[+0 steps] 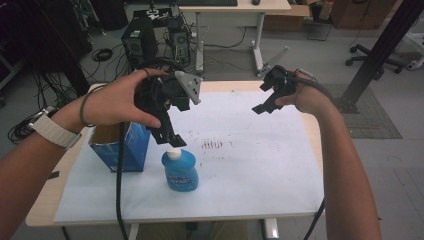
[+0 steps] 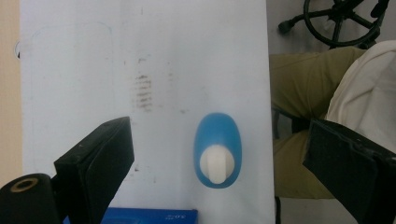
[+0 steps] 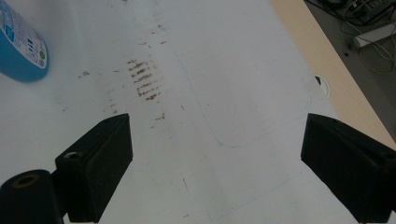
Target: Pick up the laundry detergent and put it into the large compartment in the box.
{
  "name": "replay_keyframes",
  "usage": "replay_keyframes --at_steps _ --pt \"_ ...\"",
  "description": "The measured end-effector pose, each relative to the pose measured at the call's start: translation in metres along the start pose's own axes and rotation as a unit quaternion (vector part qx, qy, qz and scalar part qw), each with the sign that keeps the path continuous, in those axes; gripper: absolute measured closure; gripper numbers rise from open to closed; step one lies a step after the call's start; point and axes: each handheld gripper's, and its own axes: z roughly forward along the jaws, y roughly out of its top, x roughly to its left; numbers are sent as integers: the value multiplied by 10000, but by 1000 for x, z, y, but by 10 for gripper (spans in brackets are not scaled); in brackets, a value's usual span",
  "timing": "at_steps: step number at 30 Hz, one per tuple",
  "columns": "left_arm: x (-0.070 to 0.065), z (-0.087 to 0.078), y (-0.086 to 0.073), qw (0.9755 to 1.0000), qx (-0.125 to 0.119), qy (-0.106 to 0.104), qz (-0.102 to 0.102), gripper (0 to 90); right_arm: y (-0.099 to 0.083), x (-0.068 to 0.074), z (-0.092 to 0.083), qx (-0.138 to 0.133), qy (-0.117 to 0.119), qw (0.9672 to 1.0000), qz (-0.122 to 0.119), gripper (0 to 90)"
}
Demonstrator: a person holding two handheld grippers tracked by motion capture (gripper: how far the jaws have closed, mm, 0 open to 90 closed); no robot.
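A blue bottle [image 1: 180,172] with a white cap [image 1: 173,153] stands upright on the white paper sheet [image 1: 250,165], left of the middle. My left gripper [image 1: 169,134] hangs just above the cap, pointing down, open. In the left gripper view the bottle [image 2: 218,140] sits between the wide-apart jaws, seen from above, and nothing touches it. My right gripper [image 1: 265,105] is held in the air over the back right of the sheet, open and empty. In the right gripper view the bottle [image 3: 21,51] shows at the upper left, far from the jaws.
An open blue cardboard box [image 1: 121,149] stands just left of the bottle, under my left hand. Brown smudges [image 1: 213,145] mark the sheet's middle. The table's wooden edge [image 1: 312,125] runs along the right. A person's legs [image 2: 308,93] are at the near edge.
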Motion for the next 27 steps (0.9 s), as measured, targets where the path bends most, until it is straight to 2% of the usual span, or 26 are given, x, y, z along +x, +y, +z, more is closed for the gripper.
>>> replay_keyframes --at_steps 16,27 --pt "-1 4 -7 10000 60 -33 14 90 0 1 0 -7 2 10000 -16 94" --pt "1 12 -13 9999 145 -67 -53 88 0 1 1 9 -5 10000 -5 94"
